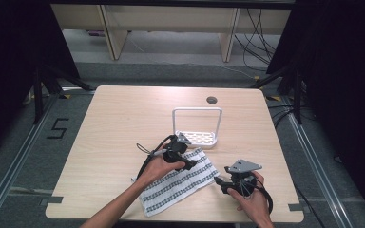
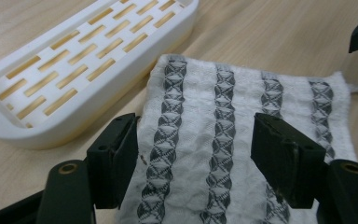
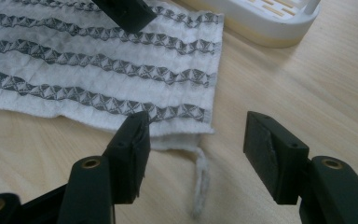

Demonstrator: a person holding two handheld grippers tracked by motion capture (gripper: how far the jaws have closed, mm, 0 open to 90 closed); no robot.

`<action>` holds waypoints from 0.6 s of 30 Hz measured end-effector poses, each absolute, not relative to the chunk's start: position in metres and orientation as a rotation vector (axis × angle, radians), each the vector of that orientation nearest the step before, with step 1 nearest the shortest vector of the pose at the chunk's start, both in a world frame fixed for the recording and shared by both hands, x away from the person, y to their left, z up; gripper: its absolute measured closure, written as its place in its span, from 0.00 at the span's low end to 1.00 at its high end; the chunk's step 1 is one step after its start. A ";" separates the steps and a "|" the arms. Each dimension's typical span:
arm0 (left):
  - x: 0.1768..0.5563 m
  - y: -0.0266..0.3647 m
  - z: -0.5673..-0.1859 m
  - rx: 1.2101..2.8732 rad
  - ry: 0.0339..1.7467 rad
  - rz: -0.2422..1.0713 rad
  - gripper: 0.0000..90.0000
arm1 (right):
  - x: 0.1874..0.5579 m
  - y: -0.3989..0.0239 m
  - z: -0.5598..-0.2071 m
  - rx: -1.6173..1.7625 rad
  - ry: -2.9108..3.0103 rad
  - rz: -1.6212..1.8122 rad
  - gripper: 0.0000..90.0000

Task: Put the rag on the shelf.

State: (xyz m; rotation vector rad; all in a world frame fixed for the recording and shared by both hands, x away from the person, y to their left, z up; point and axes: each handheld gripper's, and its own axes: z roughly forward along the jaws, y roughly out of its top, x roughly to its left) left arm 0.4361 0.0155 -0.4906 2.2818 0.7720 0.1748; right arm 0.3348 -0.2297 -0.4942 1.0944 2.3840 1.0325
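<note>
Black left gripper [image 1: 188, 164], grey three-cornered plates, trailing black cables, brass-ringed screw holes

Two bare forearms come in from the near edge of the scene, each hand holding a black two-jaw gripper. The left hand [image 1: 160, 167] reaches farther in, toward the middle, forearm slanting up to the right; its left gripper [image 2: 193, 156] points away to the right, tilted down, with its jaws standing apart. The right hand [image 1: 249, 194] sits near the right, wrist bent, wrapped around the body of the right gripper [image 3: 193, 154], which points left toward the other hand, jaws also parted, nothing pressed between them.
</note>
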 end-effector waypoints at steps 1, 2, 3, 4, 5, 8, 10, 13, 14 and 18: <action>0.437 0.014 -0.492 2.269 0.789 0.178 0.35 | 0.337 -0.230 -0.495 1.057 2.378 1.033 0.48; 0.439 0.014 -0.492 2.287 0.773 0.178 0.35 | 0.338 -0.230 -0.495 1.048 2.379 1.026 0.49; 0.440 0.013 -0.492 2.283 0.782 0.182 0.35 | 0.338 -0.229 -0.496 1.050 2.380 1.025 0.49; 0.440 0.011 -0.493 2.268 0.793 0.177 0.35 | 0.338 -0.228 -0.496 1.065 2.386 1.020 0.49; 0.441 0.010 -0.493 2.262 0.799 0.182 0.35 | 0.338 -0.227 -0.497 1.070 2.380 1.026 0.49; 0.443 0.007 -0.492 2.261 0.794 0.178 0.35 | 0.341 -0.226 -0.497 1.057 2.394 1.013 0.49; 0.443 0.004 -0.491 2.275 0.807 0.174 0.35 | 0.342 -0.225 -0.498 1.065 2.396 1.017 0.49; 0.445 -0.001 -0.493 2.271 0.811 0.169 0.36 | 0.343 -0.223 -0.500 1.076 2.414 1.014 0.49; 0.446 -0.002 -0.494 2.283 0.805 0.167 0.36 | 0.345 -0.223 -0.500 1.052 2.407 1.016 0.49; 0.449 -0.006 -0.496 2.284 0.817 0.162 0.36 | 0.346 -0.221 -0.502 1.064 2.420 1.007 0.50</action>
